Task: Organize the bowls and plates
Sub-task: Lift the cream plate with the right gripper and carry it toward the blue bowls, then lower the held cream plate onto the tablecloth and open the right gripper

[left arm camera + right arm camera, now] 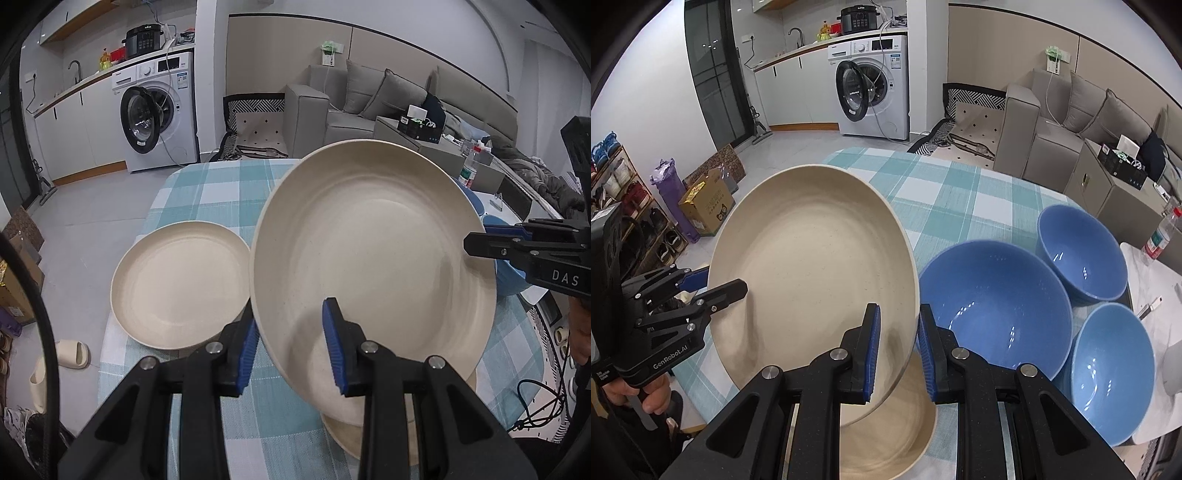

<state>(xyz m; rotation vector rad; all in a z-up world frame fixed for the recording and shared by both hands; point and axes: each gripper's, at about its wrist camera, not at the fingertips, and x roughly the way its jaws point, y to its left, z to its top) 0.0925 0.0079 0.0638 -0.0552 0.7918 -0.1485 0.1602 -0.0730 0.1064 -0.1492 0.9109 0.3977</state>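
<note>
Left gripper [295, 347]: jaws narrow, blue pads clamped on the near rim of a cream plate [373, 266], one pad inside the well, one under the rim.

Right gripper [897, 354]: jaws nearly closed, pinching the opposite rim of that plate the same way.

Held plate: lifted clear of the table [207, 184], tilted, gripped on both sides.

Second plate [181, 284]: flat on the checked cloth, just left of the held one in the left view.

Third plate [897, 435]: flat on the cloth, directly below the held one.

Three blue bowls [997, 295]: upright, clustered to the right in the right view, apart from the plates.
</note>
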